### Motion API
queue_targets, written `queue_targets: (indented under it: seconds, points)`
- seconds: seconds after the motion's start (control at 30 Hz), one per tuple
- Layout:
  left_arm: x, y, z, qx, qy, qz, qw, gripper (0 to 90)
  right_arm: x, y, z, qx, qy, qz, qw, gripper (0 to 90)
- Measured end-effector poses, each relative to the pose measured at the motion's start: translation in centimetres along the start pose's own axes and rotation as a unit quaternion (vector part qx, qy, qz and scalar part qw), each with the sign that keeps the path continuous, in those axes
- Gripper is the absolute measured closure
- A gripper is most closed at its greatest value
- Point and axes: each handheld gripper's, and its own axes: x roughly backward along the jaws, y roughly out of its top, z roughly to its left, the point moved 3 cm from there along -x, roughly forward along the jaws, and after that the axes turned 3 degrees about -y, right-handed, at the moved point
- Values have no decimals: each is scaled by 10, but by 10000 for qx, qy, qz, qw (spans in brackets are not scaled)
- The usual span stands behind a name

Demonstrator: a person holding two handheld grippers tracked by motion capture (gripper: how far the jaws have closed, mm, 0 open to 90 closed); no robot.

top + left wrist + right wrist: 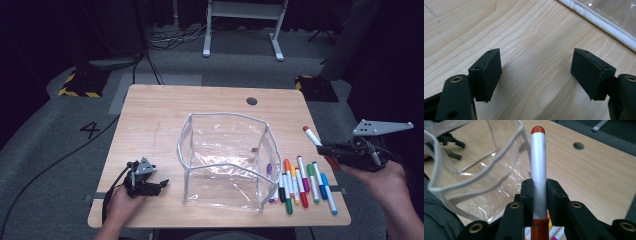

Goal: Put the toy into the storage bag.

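A: What is held in the right gripper (pixel 325 149)?

B: A red marker (pixel 539 170) is clamped between its two pads, which are pressed on the white barrel just above the red cap at the bottom. The gripper is carried in the right hand (pixel 382 177), off the right edge of the table (pixel 150 107) and above it.

A: How is the marker pointed?

B: In the high view its long axis is seen slanting up and to the left, with the small red end farthest from the hand. In the right gripper view it is seen running straight out along the jaws, toward the far part of the table.

A: What is found around it?

B: A row of markers (pixel 300 182) is laid on the wood just below and left of the gripper: orange, green, red, purple, blue and black caps can be made out, lying roughly parallel. Just beside that row stands a clear plastic bag (pixel 225 160) with white piping, its mouth open upward. Whether anything is inside cannot be told; a purple marker is seen through or against its right wall.

A: And the left gripper (pixel 161 185)?

B: It is rested low at the table's near left, apart from the bag's left side. Its jaws are parted with only bare wood between them.
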Motion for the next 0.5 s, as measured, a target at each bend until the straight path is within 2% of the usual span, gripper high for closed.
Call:
queue_targets:
  seconds: [0.03,0.07,0.13,0.2,0.27,0.33,0.37,0.5]
  points:
    - [-1,0,0,39,-19,-8,10000,246,-2,11,6,71,82,-8,9999,762]
    - [-1,0,0,39,-19,-8,10000,244,-2,11,6,71,82,-8,9999,762]
    - [-2,1,0,97,-12,-3,10000,236,-8,27,14,161,259,13,9995,762]
    - [-2,2,0,100,-8,-3,9999,231,-10,31,17,228,307,30,9993,763]
    - [-2,2,0,95,-9,13,10000,230,-16,45,26,458,502,69,9977,762]
    - [-2,2,0,99,-1,-1,10000,230,-18,51,31,510,553,108,9971,763]
    - [-2,2,0,102,-4,-3,9999,231,-24,59,39,632,684,163,9955,763]
    - [-2,2,0,98,-17,11,10000,230,-37,74,56,829,876,359,9921,763]
